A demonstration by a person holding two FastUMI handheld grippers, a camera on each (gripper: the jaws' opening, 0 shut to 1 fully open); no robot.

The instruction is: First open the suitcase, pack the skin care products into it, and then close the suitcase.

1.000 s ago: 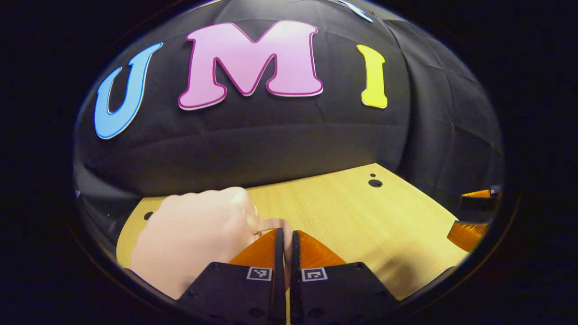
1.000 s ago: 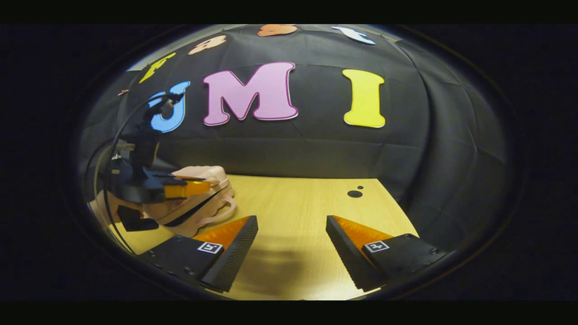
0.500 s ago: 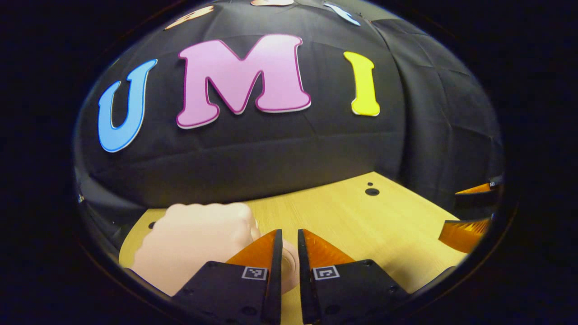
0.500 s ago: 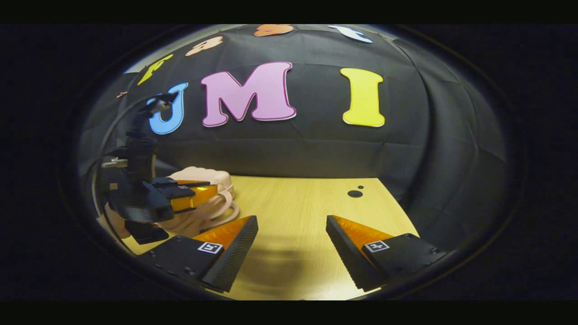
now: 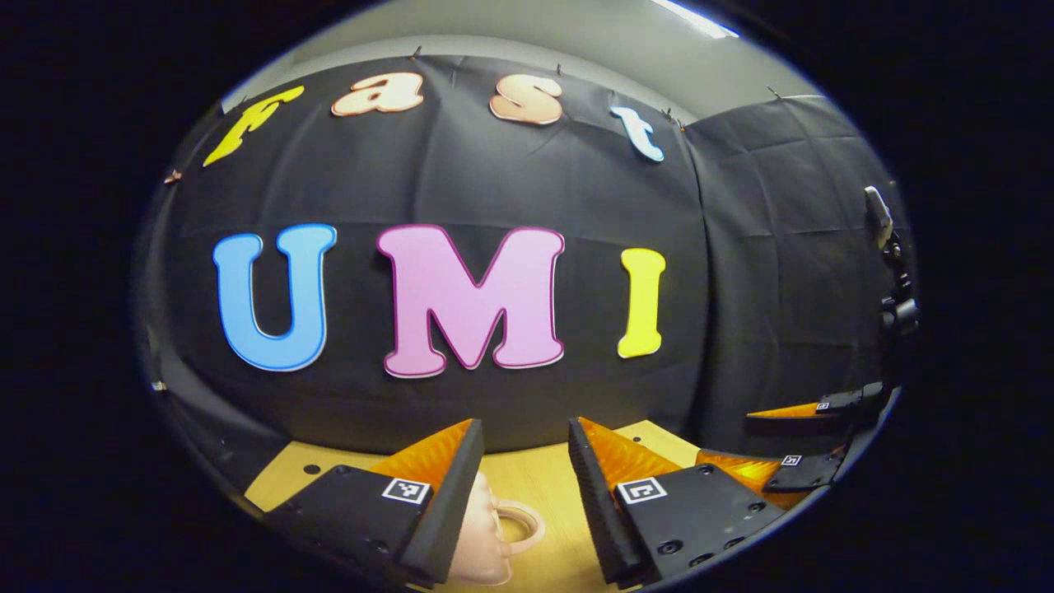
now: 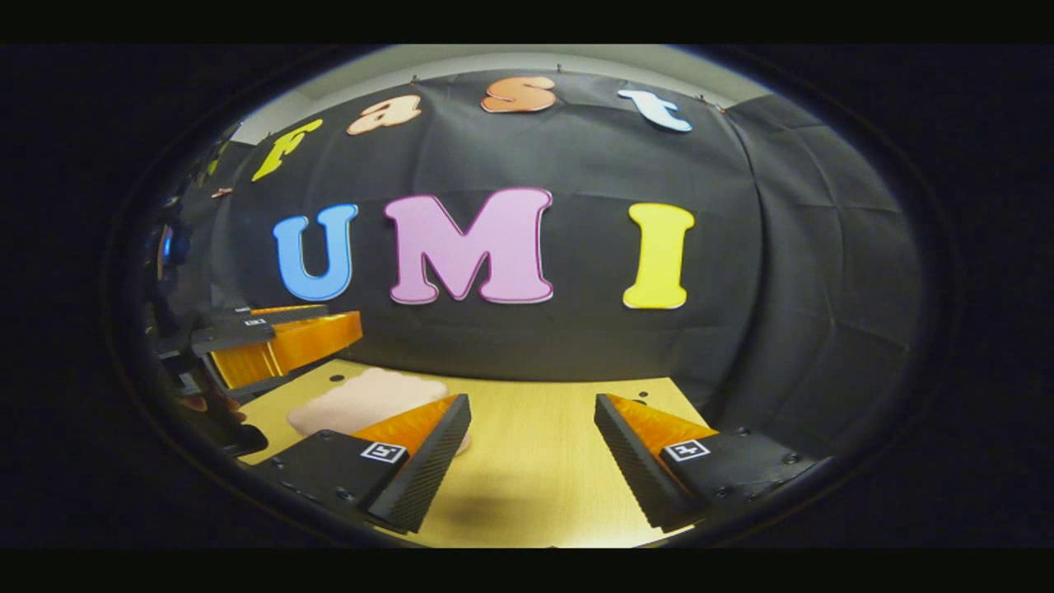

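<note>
Both views face the wall; table (image 6: pixel 535 428) shared

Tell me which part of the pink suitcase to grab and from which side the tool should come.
Grip the loop handle that sticks out from the pink suitcase lying flat on the wooden table. The rounded shell looks too broad and smooth to pinch, while the loop is thin and open. Bring the left tool, now open right above it, down so one finger enters the loop.
</note>
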